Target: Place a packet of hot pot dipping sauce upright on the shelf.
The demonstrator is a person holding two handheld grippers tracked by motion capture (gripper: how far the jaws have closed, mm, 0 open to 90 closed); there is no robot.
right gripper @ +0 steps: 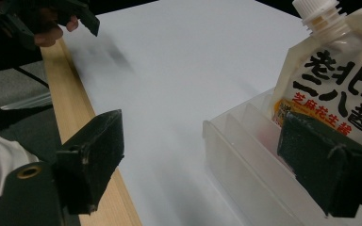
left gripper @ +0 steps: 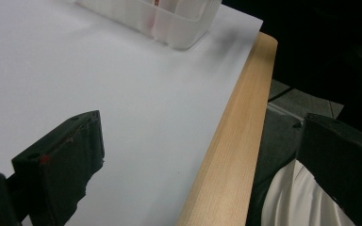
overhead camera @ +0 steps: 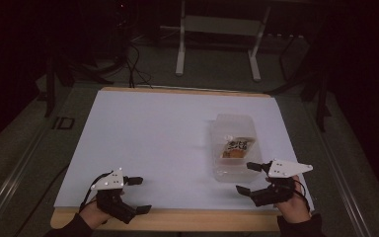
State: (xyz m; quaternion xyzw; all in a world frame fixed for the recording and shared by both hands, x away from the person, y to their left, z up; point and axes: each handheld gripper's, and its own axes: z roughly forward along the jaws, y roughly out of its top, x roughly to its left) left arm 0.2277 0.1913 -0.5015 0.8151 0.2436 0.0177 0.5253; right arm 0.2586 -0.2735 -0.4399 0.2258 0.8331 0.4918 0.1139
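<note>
A clear plastic bin [overhead camera: 234, 126] stands on the right half of the white table top. Inside it lies a spouted sauce pouch [overhead camera: 236, 146] with black and orange print; the right gripper view shows this pouch [right gripper: 332, 80] leaning in the bin [right gripper: 245, 150]. My right gripper [overhead camera: 247, 177] is open at the bin's near end, nothing between its jaws. My left gripper [overhead camera: 138, 195] is open over the table's near left edge, holding nothing. The left gripper view shows the bin's corner [left gripper: 179, 28] far off.
The white sheet [overhead camera: 158, 143] covers the table, with a wooden edge [overhead camera: 177, 219] along the front. A metal stand [overhead camera: 217, 39] and cables [overhead camera: 133, 64] sit on the dark floor behind. The far gripper [right gripper: 82, 16] appears top left in the right gripper view.
</note>
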